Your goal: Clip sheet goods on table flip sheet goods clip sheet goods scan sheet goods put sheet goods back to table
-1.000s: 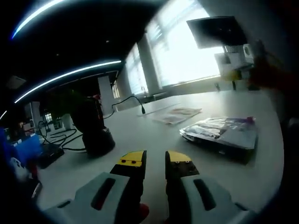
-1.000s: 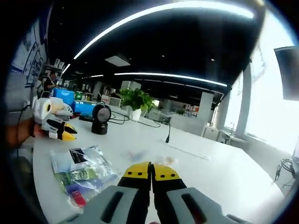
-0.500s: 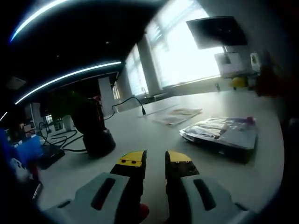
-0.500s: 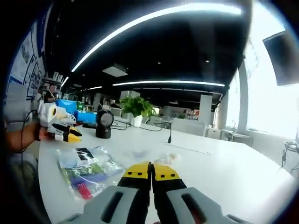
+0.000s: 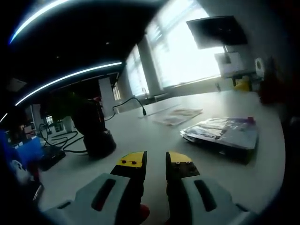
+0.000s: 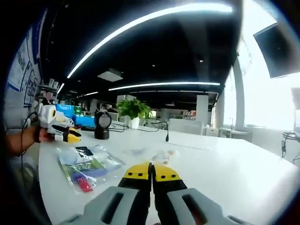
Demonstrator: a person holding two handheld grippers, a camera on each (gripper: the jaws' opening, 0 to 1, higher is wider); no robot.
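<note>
The sheet goods, a flat clear packet (image 5: pixel 224 132) with colourful contents, lies on the white table (image 5: pixel 154 136) ahead and to the right of my left gripper (image 5: pixel 156 161). That gripper is open, its yellow-tipped jaws a small gap apart with nothing between them. In the right gripper view the same packet (image 6: pixel 89 164) lies left of my right gripper (image 6: pixel 151 171), whose jaws are shut together on nothing and held above the table. The left gripper (image 6: pixel 58 129) appears at the far left, held by a hand. The right gripper (image 5: pixel 244 83) shows small at the far right.
A black scanner on a stand (image 5: pixel 96 131) with trailing cables stands left of the left gripper, also visible as the scanner (image 6: pixel 101 124). A second thin packet (image 5: pixel 178 115) lies farther back. A potted plant (image 6: pixel 132 108) and a blue box (image 6: pixel 84 121) stand beyond.
The left gripper view has stayed still while the right gripper has drifted toward its right edge. The right gripper's camera has sunk closer to table level. Both grippers' jaws are unchanged.
</note>
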